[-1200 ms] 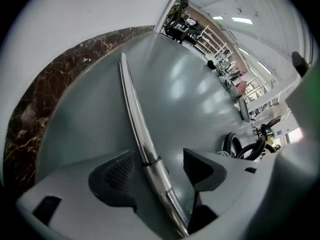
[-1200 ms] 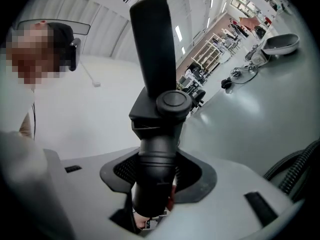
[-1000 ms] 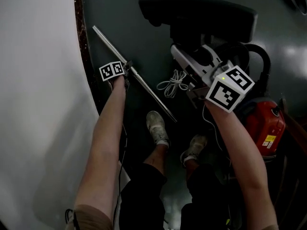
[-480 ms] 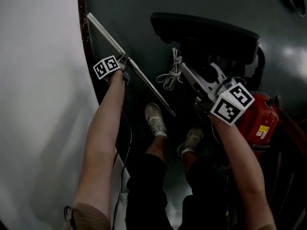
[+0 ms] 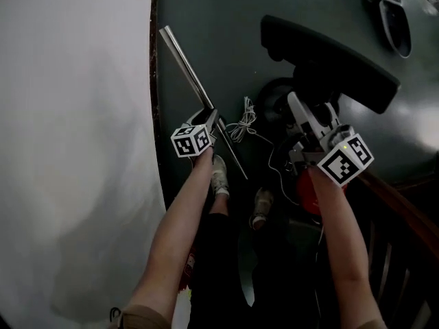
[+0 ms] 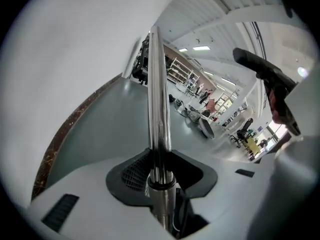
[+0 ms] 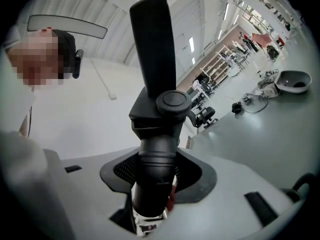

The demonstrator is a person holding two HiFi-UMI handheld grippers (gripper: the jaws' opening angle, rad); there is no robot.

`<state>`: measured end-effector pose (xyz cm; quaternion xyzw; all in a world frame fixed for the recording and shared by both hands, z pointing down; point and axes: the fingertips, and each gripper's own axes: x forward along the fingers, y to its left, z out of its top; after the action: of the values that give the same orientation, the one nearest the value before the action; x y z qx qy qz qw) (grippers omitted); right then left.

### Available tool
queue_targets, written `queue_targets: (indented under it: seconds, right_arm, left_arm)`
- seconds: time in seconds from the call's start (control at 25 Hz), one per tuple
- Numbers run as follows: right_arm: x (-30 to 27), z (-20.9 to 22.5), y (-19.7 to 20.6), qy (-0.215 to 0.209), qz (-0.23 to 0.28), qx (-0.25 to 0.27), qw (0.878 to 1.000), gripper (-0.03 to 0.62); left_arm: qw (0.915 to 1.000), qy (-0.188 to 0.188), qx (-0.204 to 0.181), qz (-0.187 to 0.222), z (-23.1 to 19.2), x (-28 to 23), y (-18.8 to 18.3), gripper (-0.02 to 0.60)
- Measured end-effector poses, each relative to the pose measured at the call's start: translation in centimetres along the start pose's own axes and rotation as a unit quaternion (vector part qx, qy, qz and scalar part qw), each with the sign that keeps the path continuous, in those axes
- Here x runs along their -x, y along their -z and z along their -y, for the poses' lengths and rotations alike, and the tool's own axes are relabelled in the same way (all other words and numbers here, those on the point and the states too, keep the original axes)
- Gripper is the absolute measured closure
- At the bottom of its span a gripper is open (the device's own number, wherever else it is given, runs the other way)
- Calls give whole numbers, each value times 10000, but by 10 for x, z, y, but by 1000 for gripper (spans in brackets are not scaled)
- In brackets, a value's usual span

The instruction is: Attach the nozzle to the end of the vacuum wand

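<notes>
Jaws of the left gripper [image 5: 210, 119] are closing on the chrome wand [image 5: 186, 62], whose near end is cut off in the left gripper view. The right gripper [image 5: 309, 142] clamps the black nozzle [image 5: 329, 64] by its neck, which is dim and partly hidden from above; nozzle and wand are apart.

wand [image 5: 188, 70] left, nozzle [image 5: 329, 64] right (well apart)

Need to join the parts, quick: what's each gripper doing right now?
Left gripper: jaws closing on the wand, gripping it.
Right gripper: closed on the nozzle.
</notes>
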<state>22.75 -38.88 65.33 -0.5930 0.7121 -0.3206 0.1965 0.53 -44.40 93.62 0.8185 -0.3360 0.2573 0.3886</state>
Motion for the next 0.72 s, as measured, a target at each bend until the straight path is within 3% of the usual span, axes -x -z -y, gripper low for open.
queue_targets:
  seconds: [0.12,0.24,0.48,0.72]
  right_arm:
    - [27,-56,-55,-237,273,216,9991,411]
    - [40,-100,-72,-332,376,326,9982,411]
    - [106,-222,-96,-1021,489,368,9929,411]
    - [122,-252,-106,-1112,596,711,9895,411]
  left_arm:
    - [9990,-228,-201,327,50,60,9,443]
    - [9972,-349,-420,517,76,106,26,443]
    - [9918,-257,-928,843,156,204,70,442]
    - [9834,74,-1459,1078,214,226,89,442]
